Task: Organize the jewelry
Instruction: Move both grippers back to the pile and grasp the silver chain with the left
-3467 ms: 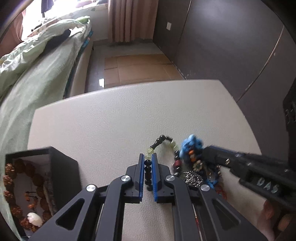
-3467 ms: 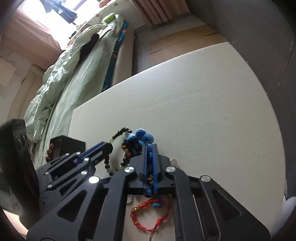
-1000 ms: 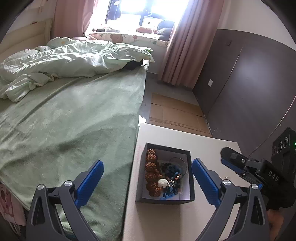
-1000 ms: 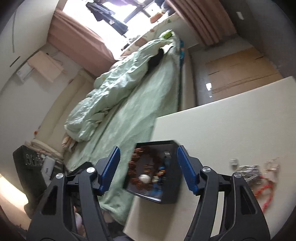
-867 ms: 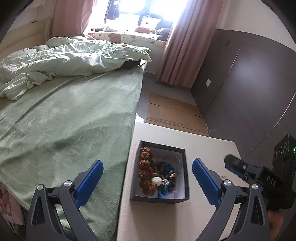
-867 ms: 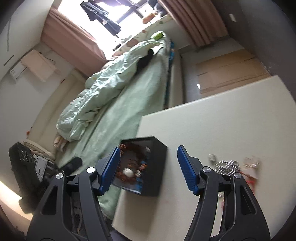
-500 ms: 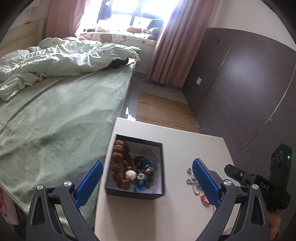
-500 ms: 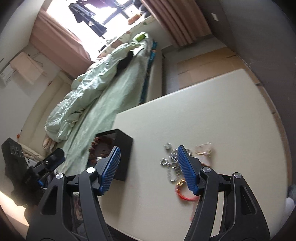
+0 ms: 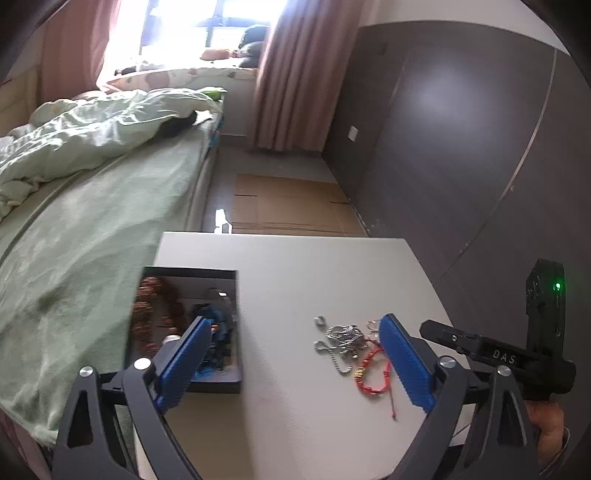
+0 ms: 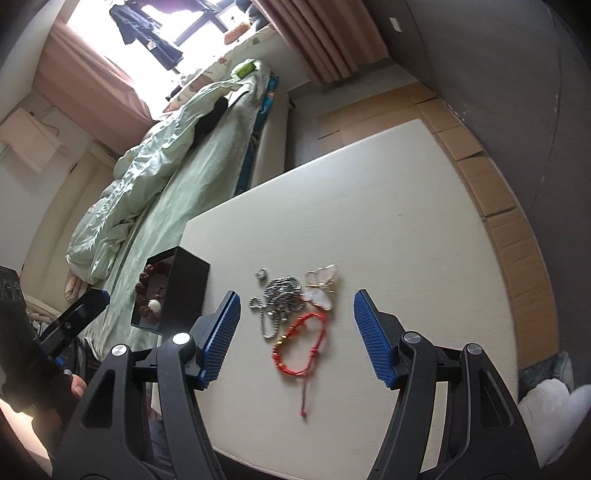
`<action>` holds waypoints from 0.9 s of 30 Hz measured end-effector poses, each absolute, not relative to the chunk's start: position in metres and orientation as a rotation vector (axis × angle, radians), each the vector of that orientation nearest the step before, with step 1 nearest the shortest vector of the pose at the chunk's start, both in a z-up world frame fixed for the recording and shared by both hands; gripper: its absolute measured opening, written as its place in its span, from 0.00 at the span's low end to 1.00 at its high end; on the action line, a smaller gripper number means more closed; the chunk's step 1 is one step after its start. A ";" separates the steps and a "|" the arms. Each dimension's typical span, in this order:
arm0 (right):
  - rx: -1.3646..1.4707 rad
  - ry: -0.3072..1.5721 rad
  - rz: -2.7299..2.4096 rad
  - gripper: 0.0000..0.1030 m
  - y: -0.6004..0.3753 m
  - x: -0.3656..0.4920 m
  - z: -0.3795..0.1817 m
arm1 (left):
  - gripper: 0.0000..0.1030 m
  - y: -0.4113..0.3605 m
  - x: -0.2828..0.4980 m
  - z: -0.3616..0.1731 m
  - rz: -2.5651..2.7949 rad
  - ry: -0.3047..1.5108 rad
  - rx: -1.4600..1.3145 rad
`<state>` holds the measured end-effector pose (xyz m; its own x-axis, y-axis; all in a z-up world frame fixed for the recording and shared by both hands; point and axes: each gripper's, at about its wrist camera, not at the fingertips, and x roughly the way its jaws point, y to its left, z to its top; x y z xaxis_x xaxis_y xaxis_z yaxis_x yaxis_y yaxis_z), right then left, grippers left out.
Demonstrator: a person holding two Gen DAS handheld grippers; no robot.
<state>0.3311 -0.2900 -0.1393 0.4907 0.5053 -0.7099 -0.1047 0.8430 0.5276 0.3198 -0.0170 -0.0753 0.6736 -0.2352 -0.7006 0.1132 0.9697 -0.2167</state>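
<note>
Box [image 9: 236, 332] now leftward, tabletop [image 9: 295, 280] wider.

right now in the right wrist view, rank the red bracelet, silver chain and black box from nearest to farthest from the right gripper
1. red bracelet, between the right gripper fingers.
2. silver chain, just beyond it.
3. black box, off to the left at the table edge.

A bed [image 9: 92, 206] with a rumpled green duvet [image 10: 155, 173] fills the left; pink curtains [image 9: 291, 74] frame a bright window [image 9: 207, 22] at top; dark wall panels [image 9: 461, 129] stand right.
</note>
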 end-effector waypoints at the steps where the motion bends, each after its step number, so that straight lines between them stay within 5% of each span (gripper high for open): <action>1: 0.460 0.997 0.383 0.63 -0.293 0.332 -0.141 | 0.79 -0.020 0.322 -0.077 -0.205 0.815 -0.157; 12: 0.550 0.999 0.323 0.63 -0.323 0.341 -0.150 | 0.54 -0.069 0.365 -0.127 -0.322 0.967 -0.134; 27: 0.548 1.020 0.316 0.63 -0.324 0.352 -0.153 | 0.53 -0.103 0.394 -0.183 -0.339 1.038 -0.087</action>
